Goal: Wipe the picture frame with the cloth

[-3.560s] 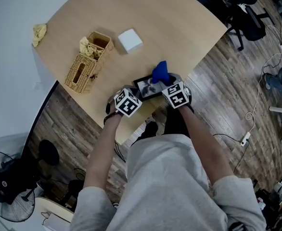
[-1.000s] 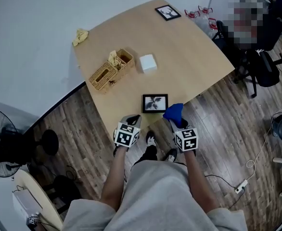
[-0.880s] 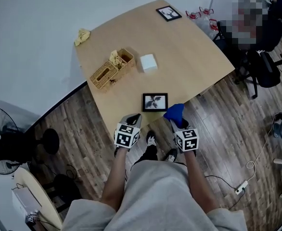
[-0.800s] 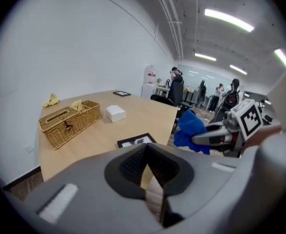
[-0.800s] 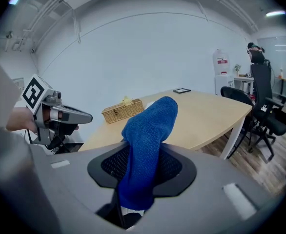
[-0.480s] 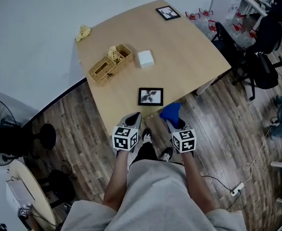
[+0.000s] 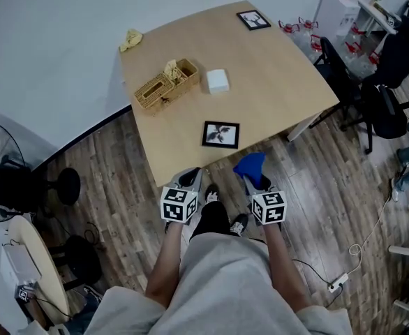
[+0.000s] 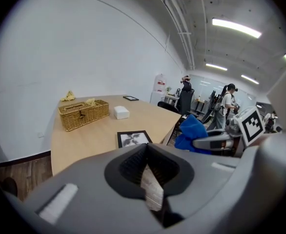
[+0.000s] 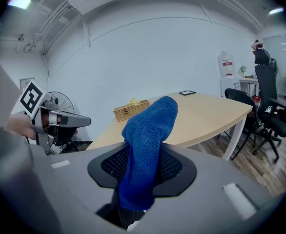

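Now, your right gripper [image 7: 253, 181] clamped on the blue cloth [image 7: 249, 165], held over the floor off the table [image 7: 267, 82], left gripper [image 7: 189, 179] pinched together, empty, picture frame [image 7: 220, 134] flat near the table's edge, just ahead.

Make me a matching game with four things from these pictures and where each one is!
Things
1. blue cloth
2. near picture frame
3. white box
4. loose yellow rag

Places
A. beside the wicker basket
B. on the table's corner by the wall
C. pinched in the right gripper
D. flat on the table, closest to the person

Pairs: 1-C, 2-D, 3-A, 4-B
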Available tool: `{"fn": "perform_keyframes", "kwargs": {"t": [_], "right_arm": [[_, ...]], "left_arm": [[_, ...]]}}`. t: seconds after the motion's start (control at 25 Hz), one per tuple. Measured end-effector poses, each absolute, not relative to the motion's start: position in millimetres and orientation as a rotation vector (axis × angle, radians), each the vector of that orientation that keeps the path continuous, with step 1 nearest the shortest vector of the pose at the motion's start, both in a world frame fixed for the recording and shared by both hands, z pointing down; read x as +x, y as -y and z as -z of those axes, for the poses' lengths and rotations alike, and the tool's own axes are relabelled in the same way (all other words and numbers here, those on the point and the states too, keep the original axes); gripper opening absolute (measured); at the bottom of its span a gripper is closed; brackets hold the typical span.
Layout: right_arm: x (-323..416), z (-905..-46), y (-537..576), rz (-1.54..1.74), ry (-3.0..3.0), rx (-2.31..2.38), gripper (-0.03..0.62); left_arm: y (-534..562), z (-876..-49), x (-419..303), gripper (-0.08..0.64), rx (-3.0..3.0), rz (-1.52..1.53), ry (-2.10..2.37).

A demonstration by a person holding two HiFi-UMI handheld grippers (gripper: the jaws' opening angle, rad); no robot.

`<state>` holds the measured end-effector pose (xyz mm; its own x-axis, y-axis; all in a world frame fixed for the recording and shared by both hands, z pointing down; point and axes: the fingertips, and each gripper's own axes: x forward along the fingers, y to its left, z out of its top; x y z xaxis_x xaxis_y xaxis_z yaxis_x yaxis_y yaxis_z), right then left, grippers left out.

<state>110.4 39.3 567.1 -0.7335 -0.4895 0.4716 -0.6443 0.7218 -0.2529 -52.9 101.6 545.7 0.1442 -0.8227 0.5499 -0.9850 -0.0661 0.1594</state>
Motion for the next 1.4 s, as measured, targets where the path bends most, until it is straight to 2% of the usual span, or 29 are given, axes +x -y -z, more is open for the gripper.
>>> {"fn": "perform_keyframes", "kwargs": {"t": [1.4], "right_arm": [[103.1, -559.4, -55.1, -0.517, 2.575, 0.815, 0.129]], "left_arm": [[-115.1, -545.8, -42.5, 0.052, 1.988, -0.437, 1.701]]}}
